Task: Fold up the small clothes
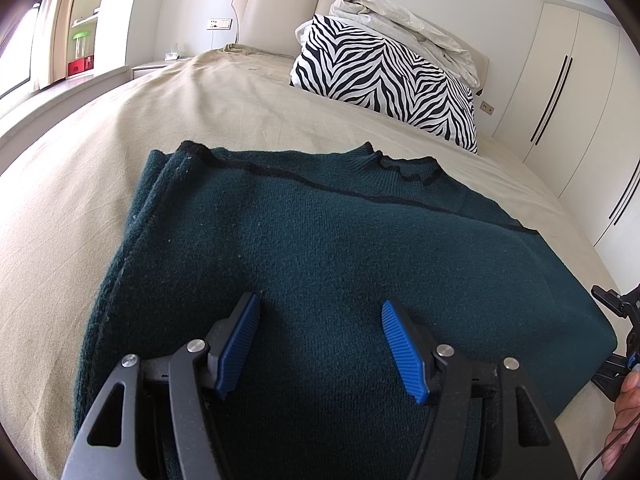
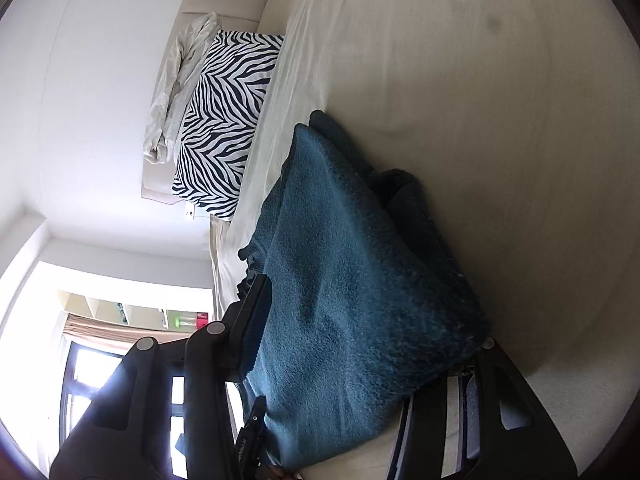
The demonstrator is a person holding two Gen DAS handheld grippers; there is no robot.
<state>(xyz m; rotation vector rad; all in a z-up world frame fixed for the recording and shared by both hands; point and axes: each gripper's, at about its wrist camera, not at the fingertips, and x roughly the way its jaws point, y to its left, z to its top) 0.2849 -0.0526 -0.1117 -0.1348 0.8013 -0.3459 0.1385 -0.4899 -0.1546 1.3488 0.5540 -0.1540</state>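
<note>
A dark green knitted sweater (image 1: 320,240) lies folded on the beige bed sheet (image 1: 80,208), its neck toward the headboard. My left gripper (image 1: 319,304) hovers over its near part, open, with nothing between the blue pads (image 1: 240,340). At the sweater's right corner, a hand holds my right gripper (image 1: 618,320). In the right wrist view, a thick fold of the sweater (image 2: 360,280) fills the gap of my right gripper (image 2: 368,312). One blue pad (image 2: 256,320) presses its side, and the other finger is hidden under the cloth.
A zebra-striped pillow (image 1: 384,76) and crumpled white bedding (image 1: 400,20) lie against the headboard (image 1: 280,12). White wardrobe doors (image 1: 580,120) stand along the right of the bed. A shelf and window ledge (image 1: 80,60) are at the far left.
</note>
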